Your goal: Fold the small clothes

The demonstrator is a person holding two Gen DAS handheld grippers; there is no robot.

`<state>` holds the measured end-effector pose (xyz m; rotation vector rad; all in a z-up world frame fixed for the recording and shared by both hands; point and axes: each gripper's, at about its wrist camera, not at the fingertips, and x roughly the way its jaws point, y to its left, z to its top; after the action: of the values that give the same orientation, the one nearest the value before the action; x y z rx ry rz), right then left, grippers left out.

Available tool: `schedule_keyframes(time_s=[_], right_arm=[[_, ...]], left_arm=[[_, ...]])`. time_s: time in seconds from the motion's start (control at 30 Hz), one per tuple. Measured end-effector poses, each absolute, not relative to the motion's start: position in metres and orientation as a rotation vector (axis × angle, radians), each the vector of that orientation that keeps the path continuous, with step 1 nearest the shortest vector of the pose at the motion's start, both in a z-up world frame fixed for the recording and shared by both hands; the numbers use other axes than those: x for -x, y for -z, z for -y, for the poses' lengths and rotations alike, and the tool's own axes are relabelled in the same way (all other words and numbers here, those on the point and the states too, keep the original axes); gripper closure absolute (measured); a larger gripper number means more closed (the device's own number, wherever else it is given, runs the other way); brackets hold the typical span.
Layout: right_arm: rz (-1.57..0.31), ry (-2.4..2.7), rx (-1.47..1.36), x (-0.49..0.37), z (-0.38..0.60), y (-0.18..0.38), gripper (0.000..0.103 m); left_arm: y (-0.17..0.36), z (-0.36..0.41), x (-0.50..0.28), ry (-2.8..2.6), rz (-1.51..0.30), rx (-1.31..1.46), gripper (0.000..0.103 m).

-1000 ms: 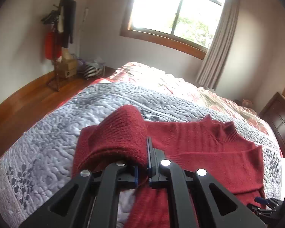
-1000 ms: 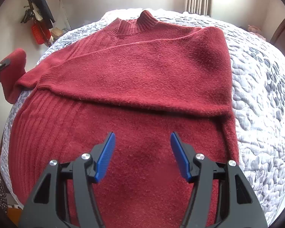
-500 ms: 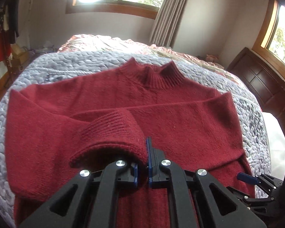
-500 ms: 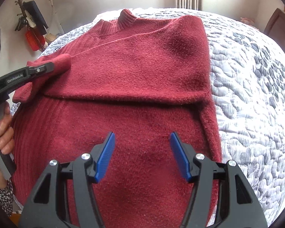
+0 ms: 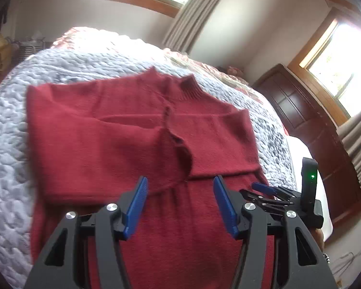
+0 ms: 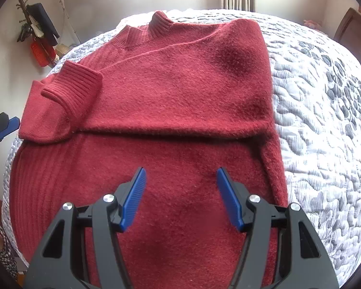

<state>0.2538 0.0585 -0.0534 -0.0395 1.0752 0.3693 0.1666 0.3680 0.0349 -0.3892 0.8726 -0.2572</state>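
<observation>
A dark red knit sweater (image 6: 175, 91) lies flat on the bed, collar at the far end, both sleeves folded across its chest. The ribbed cuff (image 6: 79, 82) of the left sleeve rests on the body near the left edge. In the left wrist view the same sweater (image 5: 103, 139) spreads below my left gripper (image 5: 180, 187), which hovers open over its lower half with nothing between the blue pads. My right gripper (image 6: 180, 180) is open too, above the sweater's lower body. The right gripper (image 5: 267, 190) also shows at the right in the left wrist view.
A grey-white quilted bedspread (image 6: 320, 110) covers the bed around the sweater. A dark wooden headboard (image 5: 312, 130) and curtained windows (image 5: 334, 72) stand to the right. A coat stand (image 6: 36, 29) with hanging items is by the far left wall. A person's patterned sleeve (image 6: 4, 252) is at lower left.
My left gripper carried the left sleeve cuff over onto the sweater's chest, opened and let it go, then pulled back. The right gripper stayed open over the lower body.
</observation>
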Motion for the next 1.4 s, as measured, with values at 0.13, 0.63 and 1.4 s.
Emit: schedule_keyframes(time_s=[0.13, 0.63, 1.4], right_arm=[[-1.026, -0.418, 0.068, -0.258, -0.091, 0.032, 0.041], [-1.12, -0.448, 0.065, -0.321, -0.173, 0.029, 0.03], [-0.967, -0.548, -0.166, -0.347, -0.108, -0.025, 0.097]], left_arm=[[-0.032, -0.43, -0.155, 0.013, -0.864, 0.37, 0.045], [-0.008, -0.477, -0.173, -0.121, -0.924, 0.362, 0.045], [-0.007, -0.483, -0.162, -0.153, -0.908, 0.32, 0.043]])
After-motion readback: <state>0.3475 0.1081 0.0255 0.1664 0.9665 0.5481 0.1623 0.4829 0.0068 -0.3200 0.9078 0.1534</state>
